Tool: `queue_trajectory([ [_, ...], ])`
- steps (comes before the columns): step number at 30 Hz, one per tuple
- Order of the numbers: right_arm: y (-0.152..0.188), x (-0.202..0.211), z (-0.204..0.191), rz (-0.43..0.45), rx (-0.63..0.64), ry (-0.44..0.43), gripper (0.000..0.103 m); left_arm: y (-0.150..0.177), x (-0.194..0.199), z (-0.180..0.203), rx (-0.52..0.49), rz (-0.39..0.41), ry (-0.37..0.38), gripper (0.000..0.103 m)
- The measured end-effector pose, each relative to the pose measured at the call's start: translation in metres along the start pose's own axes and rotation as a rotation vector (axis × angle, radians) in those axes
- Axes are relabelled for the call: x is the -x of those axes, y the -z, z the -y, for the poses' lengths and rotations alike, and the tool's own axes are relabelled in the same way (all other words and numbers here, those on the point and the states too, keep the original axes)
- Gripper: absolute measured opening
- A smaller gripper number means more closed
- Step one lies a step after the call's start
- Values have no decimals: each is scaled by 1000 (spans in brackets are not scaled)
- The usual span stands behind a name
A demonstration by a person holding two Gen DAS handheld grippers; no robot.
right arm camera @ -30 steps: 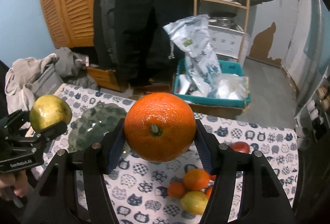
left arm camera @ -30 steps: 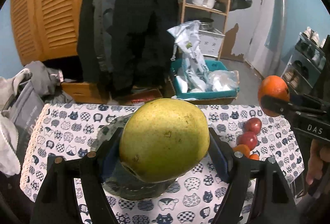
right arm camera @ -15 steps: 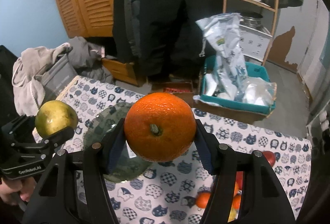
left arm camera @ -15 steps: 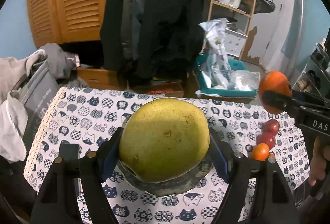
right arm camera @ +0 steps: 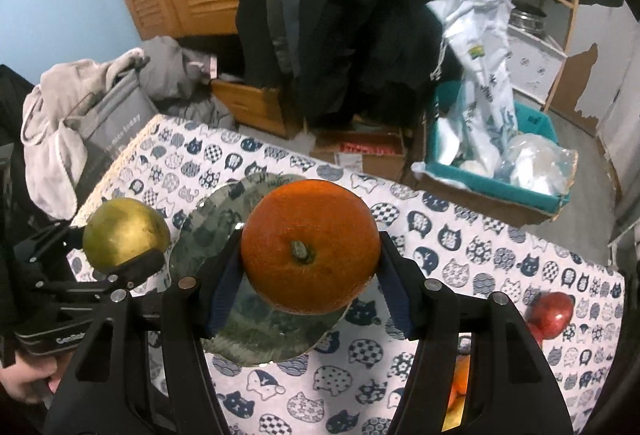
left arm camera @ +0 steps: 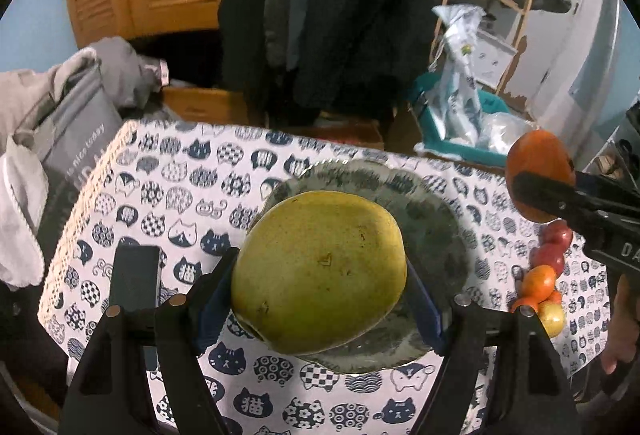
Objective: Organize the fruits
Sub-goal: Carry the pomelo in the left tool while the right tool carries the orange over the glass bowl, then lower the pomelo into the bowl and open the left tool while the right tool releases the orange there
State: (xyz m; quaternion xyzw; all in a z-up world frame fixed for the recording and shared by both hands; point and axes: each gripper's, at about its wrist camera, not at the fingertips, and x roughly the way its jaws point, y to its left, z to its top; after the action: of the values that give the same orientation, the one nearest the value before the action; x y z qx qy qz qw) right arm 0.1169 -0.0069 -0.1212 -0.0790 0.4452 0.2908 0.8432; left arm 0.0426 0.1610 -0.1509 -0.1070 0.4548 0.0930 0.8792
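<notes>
Left tool (left arm camera: 320, 299) still clamps pear (left arm camera: 320, 275), right tool (right arm camera: 310, 287) orange (right arm camera: 310, 251); both now lower over plate (left arm camera: 436, 211).

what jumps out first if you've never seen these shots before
A big yellow-green pear fills the left gripper, clamped between its blue pads above a round grey-green glass plate. A bright round orange sits pinched in the right gripper over the same plate, on a white tablecloth with navy cat prints.

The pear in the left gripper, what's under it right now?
Below the pear lies the grey-green plate on the cat-print tablecloth. The plate's visible part is bare; the pear hides its near middle.
</notes>
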Motion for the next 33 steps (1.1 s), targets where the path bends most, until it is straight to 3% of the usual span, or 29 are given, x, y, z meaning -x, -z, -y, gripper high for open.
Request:
queue_trajectory([
  [20, 29, -84, -12, -180, 12, -30, 64, 25, -89, -12, 35, -217, -13, 79],
  [33, 34, -93, -9, -206, -5, -36, 64, 38, -116, -7, 26, -318, 7, 79],
])
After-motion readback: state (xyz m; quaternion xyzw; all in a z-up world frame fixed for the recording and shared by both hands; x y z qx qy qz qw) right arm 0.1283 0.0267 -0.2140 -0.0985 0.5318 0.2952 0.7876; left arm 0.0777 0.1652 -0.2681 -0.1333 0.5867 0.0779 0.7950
